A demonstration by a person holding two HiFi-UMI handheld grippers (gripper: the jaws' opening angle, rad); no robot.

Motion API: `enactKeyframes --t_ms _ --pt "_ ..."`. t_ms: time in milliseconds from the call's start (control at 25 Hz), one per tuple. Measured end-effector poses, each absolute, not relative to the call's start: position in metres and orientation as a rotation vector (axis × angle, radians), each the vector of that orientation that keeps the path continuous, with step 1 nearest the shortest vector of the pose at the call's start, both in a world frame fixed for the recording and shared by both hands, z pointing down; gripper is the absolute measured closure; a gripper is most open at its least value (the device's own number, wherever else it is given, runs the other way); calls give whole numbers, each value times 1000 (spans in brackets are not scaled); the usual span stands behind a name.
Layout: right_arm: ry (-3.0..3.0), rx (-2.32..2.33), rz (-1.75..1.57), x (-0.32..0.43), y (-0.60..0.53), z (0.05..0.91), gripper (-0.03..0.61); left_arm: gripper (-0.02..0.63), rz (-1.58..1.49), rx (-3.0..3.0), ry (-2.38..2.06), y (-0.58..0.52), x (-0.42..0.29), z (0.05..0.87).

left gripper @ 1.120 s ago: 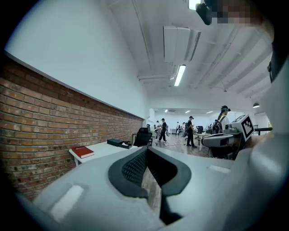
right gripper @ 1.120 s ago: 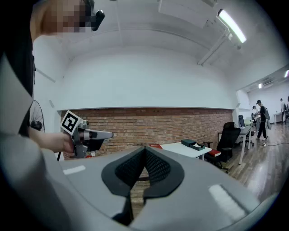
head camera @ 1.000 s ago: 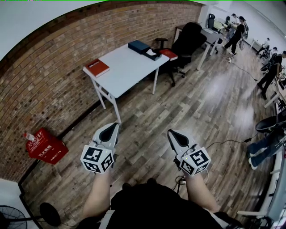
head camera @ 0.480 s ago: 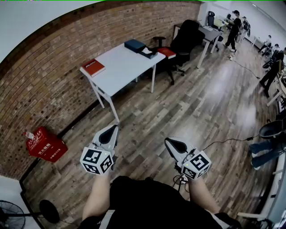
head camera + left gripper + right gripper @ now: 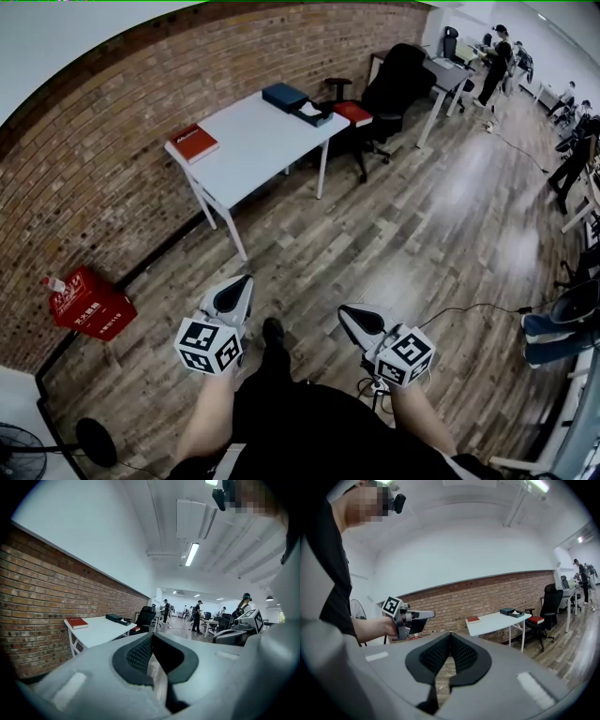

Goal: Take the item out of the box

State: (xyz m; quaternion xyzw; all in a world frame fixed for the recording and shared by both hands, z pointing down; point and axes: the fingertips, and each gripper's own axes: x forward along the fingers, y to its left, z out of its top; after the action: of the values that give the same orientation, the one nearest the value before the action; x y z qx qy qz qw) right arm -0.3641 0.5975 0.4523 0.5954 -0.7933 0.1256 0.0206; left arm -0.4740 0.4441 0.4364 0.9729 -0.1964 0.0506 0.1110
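A white table stands by the brick wall, well ahead of me. At its far end lie a dark blue box and a smaller open box with something white in it. A red book rests at the near end. Both boxes look small and distant in the gripper views. My left gripper and right gripper hang side by side over the wooden floor, both shut and holding nothing. Each shows in the other's view: the left gripper and the right gripper.
A black office chair and a red-seated chair stand at the table's far end. A red crate sits by the wall at left, a fan in the corner. A cable crosses the floor. People stand at distant desks.
The view has shifted as the person walks toward the table. Both grippers sit lower in the head view, and a shoe now shows between them. The jaws stay shut.
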Motion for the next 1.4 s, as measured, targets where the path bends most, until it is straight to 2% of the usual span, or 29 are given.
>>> enactKeyframes --t_ms 680,1200,1400 --pt "-2315 1985 461 -251 432 458 578 607 179 2991 -262 284 -321 410" --pt "-2304 1921 461 -238 311 451 578 607 204 3032 -162 190 -280 413" --pt "-2324 1897 522 -210 281 469 578 607 205 2990 -214 154 -257 426"
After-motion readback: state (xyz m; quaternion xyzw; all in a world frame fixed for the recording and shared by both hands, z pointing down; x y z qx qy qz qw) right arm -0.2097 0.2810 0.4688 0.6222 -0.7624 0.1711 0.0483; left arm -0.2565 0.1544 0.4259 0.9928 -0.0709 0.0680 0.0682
